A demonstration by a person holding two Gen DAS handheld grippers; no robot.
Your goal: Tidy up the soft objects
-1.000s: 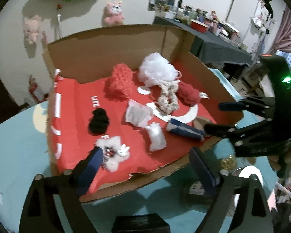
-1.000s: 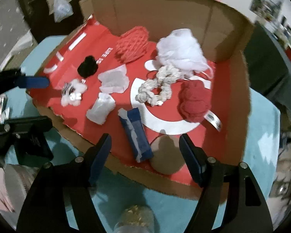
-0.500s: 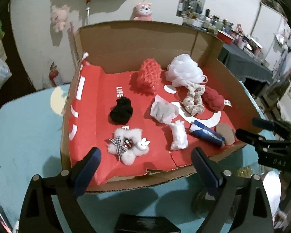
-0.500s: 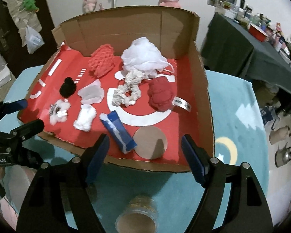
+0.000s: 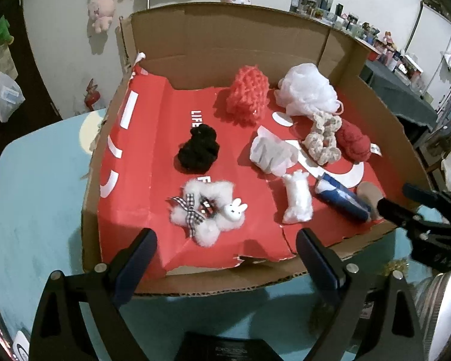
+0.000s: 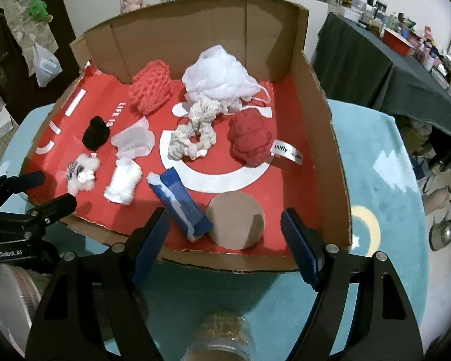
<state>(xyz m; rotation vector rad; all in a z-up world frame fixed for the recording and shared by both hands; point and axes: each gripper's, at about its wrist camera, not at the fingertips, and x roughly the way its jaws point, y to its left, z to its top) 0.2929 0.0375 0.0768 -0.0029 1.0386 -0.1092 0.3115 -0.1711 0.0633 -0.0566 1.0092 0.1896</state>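
An open cardboard box (image 5: 231, 33) (image 6: 330, 138) with a red floor holds several soft things. Among them are a white fluffy bunny scrunchie (image 5: 207, 210) (image 6: 82, 171), a black scrunchie (image 5: 197, 150), a coral knit piece (image 5: 248, 96), a white mesh pouf (image 6: 216, 75), a cream scrunchie (image 6: 192, 132) and a dark red scrunchie (image 6: 249, 138). A white cloth roll (image 5: 297, 200) and a blue-and-white pack (image 6: 180, 204) lie near the front edge. My left gripper (image 5: 225, 255) hangs open above the front edge near the bunny scrunchie. My right gripper (image 6: 225, 237) stands open over the pack and a brown disc (image 6: 234, 222). Nothing is held.
The box sits on a teal tabletop (image 6: 375, 180). A gold-filled jar (image 6: 222, 337) stands just under my right gripper and a clear lidded container (image 5: 442, 307) at the left view's lower right. Plush toys hang on the back wall; a dark cluttered table (image 6: 375, 69) stands right.
Both views have rolled to level, so the box now sits square and larger in frame. My left gripper has sunk toward the box's front edge. Nothing inside the box has moved.
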